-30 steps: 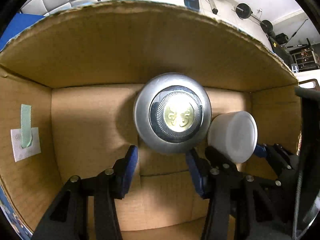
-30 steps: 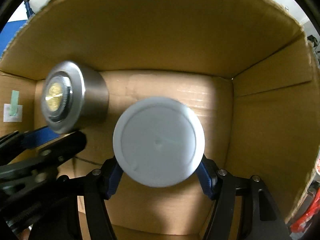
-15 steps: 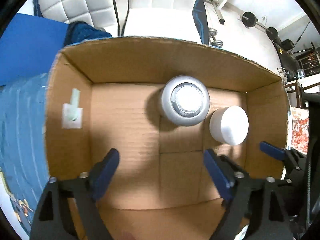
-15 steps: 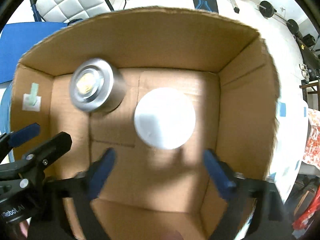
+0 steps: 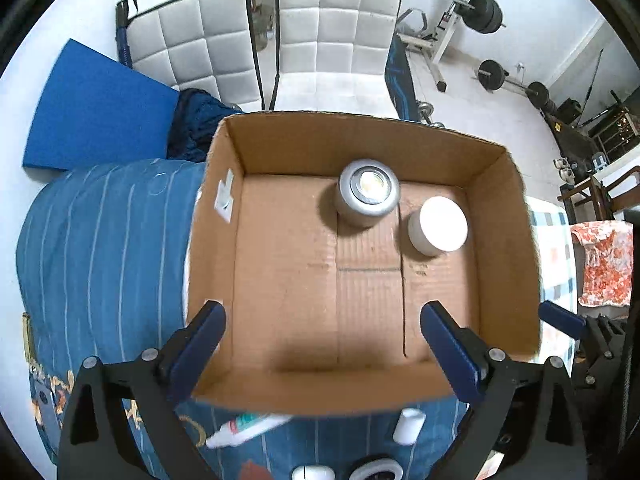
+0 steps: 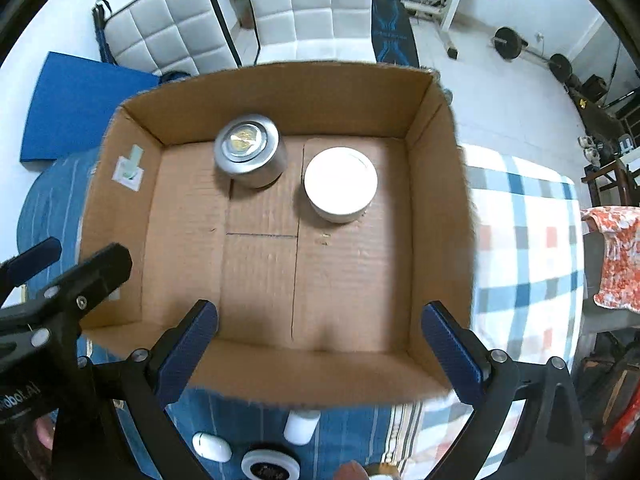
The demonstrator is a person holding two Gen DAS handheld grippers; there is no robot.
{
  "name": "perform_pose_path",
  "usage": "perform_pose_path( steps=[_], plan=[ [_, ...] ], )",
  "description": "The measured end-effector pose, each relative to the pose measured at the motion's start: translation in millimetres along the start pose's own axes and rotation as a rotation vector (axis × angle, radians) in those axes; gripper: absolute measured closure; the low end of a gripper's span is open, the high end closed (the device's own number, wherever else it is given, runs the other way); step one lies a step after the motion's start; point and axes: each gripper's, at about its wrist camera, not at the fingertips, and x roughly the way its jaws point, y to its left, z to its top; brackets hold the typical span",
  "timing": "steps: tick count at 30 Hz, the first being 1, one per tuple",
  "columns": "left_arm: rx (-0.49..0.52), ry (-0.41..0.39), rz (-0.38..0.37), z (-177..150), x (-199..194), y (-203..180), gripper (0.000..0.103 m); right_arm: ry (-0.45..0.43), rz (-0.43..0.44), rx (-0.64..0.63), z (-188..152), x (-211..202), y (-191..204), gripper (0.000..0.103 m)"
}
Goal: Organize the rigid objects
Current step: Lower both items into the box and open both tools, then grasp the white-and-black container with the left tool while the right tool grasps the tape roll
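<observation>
Brown corrugated cardboard makes up the open-topped box point(image 5: 500, 208) that sits on a bed covered in a blue striped sheet point(image 5: 100, 240), and two of the task's things already stand upright on its floor near the far wall: a squat silver metal tin with a gold-coloured disc set in its lid point(image 5: 369, 193) and, just beside it to the right without clearly touching, a round white plastic jar with a flat lid point(image 5: 438, 225). The left gripper point(image 5: 322, 344) hangs above the near part of the box, its blue-padded jaws having just been opening and now standing wide apart with nothing between them. The right gripper point(image 6: 320, 340) is likewise spread wide and empty, its jaws too having just been opening, with the white jar point(image 6: 340, 184) and the silver tin point(image 6: 250, 150) well clear ahead of it on the box floor. So the placing of these two looks done. What is left, as far as can be judged, lies on the bed in front of the box's near wall: a white tube with a green and red label point(image 5: 248, 430), a small white cylindrical bottle point(image 5: 408, 426), a small white oval case point(image 6: 211, 447) and a round black-and-white disc-shaped thing point(image 6: 270, 466), partly cut off at the picture's lower edge. Most of the box floor is bare, so the job seems nearer its start than its end.
</observation>
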Motion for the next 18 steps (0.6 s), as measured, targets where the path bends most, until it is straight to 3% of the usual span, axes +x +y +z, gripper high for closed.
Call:
perform_pose_path(
  steps=[7, 18],
  plan=[
    [0.010, -0.054, -0.011, -27, -39, -3, 0.003, -0.069, -0.009, -0.010, -36, -55, 3, 0.000],
    [0.029, -0.126, -0.026, -56, -104, -4, 0.003, -0.135, 0.049, 0.001, -78, -126, 1, 0.000]
  ],
)
